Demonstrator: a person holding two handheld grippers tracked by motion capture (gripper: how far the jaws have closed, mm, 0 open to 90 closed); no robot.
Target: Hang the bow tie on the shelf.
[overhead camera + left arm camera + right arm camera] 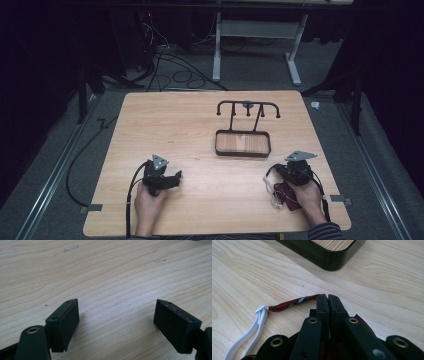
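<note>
Red cloth mask (pixel 294 303) was clamped in my right gripper (pixel 328 298), left gripper (pixel 116 322) released, hanging on the rack (pixel 248 107) still undone.

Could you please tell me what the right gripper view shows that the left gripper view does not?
Right gripper view: the right gripper shut on the edge of a dark red cloth mask, its white ear loop lying on the table, and a corner of the black tray ahead. Left gripper view: the left gripper with jaws wide apart, nothing between them. Both: the pale wooden table.
</note>
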